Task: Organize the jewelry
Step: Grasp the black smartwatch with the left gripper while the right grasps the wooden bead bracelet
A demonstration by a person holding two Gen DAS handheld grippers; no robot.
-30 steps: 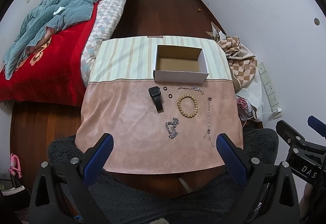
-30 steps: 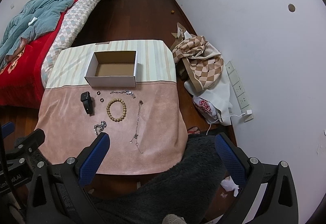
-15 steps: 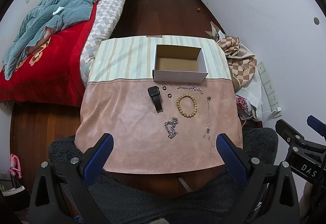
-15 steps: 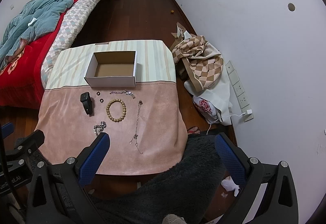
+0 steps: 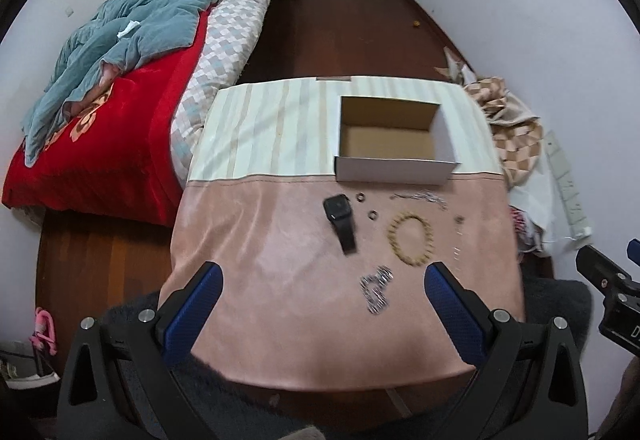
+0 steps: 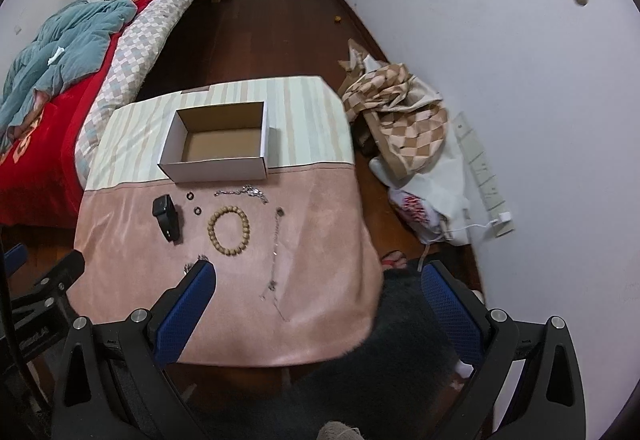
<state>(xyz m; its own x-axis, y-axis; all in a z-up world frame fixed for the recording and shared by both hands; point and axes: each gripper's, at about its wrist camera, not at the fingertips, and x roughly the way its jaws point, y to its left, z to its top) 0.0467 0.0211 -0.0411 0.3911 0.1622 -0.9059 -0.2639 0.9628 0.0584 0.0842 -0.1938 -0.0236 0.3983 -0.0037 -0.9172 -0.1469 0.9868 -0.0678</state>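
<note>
Both tongs, left (image 5: pixel 320 304) and right (image 6: pixel 316 300), hover spread wide and empty before the bench (image 6: pixel 320 224), likely about to fetch the wooden bead bracelet (image 6: pixel 228 226) ahead into the cardboard box (image 6: pixel 218 144) beyond.

left gripper (image 5: pixel 320 298) | right gripper (image 6: pixel 318 296) | black frames | blue pads | silver screws

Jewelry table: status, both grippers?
Left gripper open, empty, above table. Right gripper open, empty. Box empty; bead bracelet, watch, chains untouched. Nothing blocking.
</note>
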